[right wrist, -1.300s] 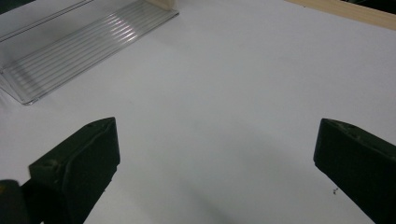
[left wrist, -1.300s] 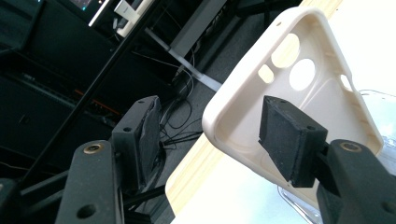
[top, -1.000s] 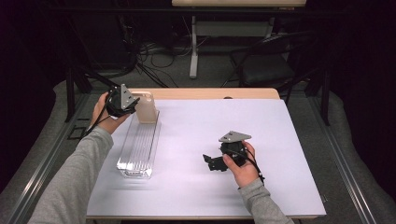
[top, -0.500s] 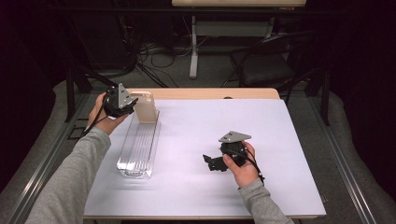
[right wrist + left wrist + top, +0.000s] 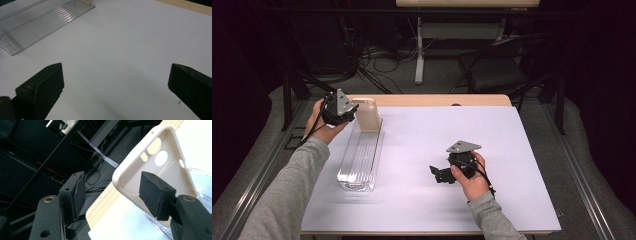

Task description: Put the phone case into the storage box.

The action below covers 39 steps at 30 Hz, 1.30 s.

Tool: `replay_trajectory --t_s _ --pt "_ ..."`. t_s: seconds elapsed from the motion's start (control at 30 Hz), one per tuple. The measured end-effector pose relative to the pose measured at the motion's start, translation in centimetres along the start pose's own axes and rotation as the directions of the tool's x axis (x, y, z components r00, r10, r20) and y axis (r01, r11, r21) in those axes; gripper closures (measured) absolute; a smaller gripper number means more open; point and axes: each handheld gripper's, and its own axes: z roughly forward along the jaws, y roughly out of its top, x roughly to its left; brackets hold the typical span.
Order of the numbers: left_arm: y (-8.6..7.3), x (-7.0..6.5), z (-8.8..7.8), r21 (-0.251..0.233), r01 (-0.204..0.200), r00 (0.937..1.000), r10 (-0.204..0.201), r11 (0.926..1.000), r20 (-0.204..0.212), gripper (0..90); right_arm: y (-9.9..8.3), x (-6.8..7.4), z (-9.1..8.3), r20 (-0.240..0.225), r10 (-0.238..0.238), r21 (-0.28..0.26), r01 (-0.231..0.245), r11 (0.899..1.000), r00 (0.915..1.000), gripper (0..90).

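A cream phone case [image 5: 367,114] stands upright at the far end of a clear ribbed rack [image 5: 359,157] on the table's left side. My left gripper [image 5: 351,109] is held just left of the case, jaws pointing at it. In the left gripper view the case [image 5: 160,162] shows its hollow inside with camera holes. Its near edge lies between the jaws of the left gripper [image 5: 112,185]; the right pad [image 5: 155,192] is in front of the case's inside, the left pad is apart from it. My right gripper [image 5: 435,172] rests low over the white sheet, open and empty [image 5: 115,75].
A white sheet [image 5: 437,135] covers the table, with a wooden strip [image 5: 437,100] along the far edge. The clear rack [image 5: 42,25] lies lengthwise, far to near. Beyond the table are cables, a chair and stand legs on a dark floor.
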Motion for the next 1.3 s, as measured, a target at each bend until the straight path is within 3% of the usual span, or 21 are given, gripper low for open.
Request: replay_trajectory --t_s 0.23,0.37,0.5,0.57,0.7,0.93,1.13,1.3 --pt "0.0 0.3 -0.2 -0.008 0.075 0.9946 -0.074 0.9971 0.073 32.1 0.0 0.0 0.0 0.001 -0.002 0.004 0.002 1.000 1.0000 0.4" --pt "0.0 0.7 -0.4 -0.012 0.134 0.9843 -0.131 0.9910 0.118 30.1 0.0 0.1 0.0 0.001 -0.001 0.003 0.001 1.000 1.0000 0.4" --pt "0.0 1.2 -0.7 -0.015 0.242 0.9532 -0.235 0.9702 0.191 29.2 0.0 0.1 0.0 0.001 -0.002 0.004 0.002 1.000 1.0000 0.4" --pt "-0.1 1.6 -0.9 -0.015 0.294 0.9319 -0.284 0.9556 0.226 29.2 0.0 0.1 0.0 0.000 -0.003 0.004 0.003 1.000 1.0000 0.4" --pt "-0.1 2.1 -1.2 -0.018 0.377 0.8974 -0.360 0.9260 0.255 29.2 0.0 0.2 0.0 -0.001 -0.003 0.006 0.003 1.000 1.0000 0.4" --pt "-0.2 2.8 -1.7 -0.009 0.476 0.8453 -0.454 0.8795 0.281 25.2 0.0 0.1 0.0 0.000 -0.006 0.004 0.006 1.000 1.0000 0.4" --pt "-0.3 3.3 -2.1 0.005 0.560 0.7864 -0.533 0.8285 0.312 22.0 0.0 0.1 0.0 0.000 -0.005 0.002 0.005 1.000 1.0000 0.3" --pt "-0.1 3.4 -2.8 0.005 0.566 0.7805 -0.538 0.8243 0.319 17.8 0.0 0.1 0.0 0.000 -0.003 0.000 0.003 1.000 1.0000 0.3"
